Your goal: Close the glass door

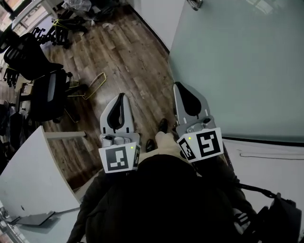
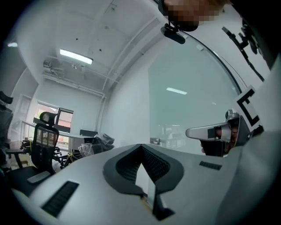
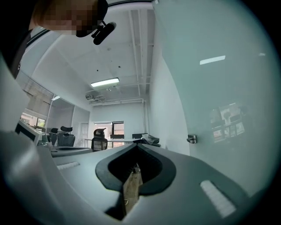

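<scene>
The frosted pale-green glass door [image 1: 237, 66] fills the right of the head view, and its metal handle [image 1: 194, 4] shows at the top edge. Both grippers are held close to my body and point at the floor, apart from the door. My left gripper [image 1: 121, 97] is shut with nothing in it. My right gripper [image 1: 179, 87] is also shut and empty, just left of the glass. In the right gripper view the door [image 3: 219, 88] and its handle [image 3: 191, 139] lie to the right of the gripper [image 3: 137, 146]. The left gripper view shows the left gripper [image 2: 141, 146] and the door [image 2: 184, 110].
Wood floor [image 1: 128, 57] runs ahead. Black office chairs [image 1: 42, 90] and a yellow metal frame [image 1: 92, 85] stand at the left. A white table [image 1: 28, 175] sits at the lower left. A white wall [image 1: 156, 19] meets the door's left edge. My shoes [image 1: 161, 126] show between the grippers.
</scene>
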The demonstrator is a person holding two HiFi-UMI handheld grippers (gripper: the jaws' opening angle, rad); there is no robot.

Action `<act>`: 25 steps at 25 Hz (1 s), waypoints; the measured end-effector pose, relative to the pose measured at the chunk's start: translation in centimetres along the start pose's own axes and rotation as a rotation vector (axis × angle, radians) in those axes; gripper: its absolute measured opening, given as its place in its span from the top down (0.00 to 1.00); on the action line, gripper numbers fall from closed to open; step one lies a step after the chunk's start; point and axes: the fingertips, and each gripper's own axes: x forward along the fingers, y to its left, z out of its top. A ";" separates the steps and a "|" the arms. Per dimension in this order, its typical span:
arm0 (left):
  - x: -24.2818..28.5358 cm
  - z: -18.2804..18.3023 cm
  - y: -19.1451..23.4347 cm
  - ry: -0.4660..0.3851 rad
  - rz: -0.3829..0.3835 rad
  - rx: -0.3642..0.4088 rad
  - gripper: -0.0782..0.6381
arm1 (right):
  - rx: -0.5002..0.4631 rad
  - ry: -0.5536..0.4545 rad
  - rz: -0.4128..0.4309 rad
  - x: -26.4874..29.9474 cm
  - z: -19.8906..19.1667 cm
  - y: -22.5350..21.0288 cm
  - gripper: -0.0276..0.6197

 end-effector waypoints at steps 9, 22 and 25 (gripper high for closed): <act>16.2 -2.9 0.1 0.016 -0.086 0.037 0.90 | -0.015 -0.018 -0.035 11.6 -2.1 -9.6 0.95; 37.9 -1.4 -1.6 0.020 -0.158 0.100 0.90 | 0.012 -0.015 -0.023 26.7 -1.5 -22.6 0.95; 41.1 -1.5 -1.5 0.014 -0.160 0.098 0.90 | 0.012 -0.031 -0.032 28.8 -1.2 -24.5 0.95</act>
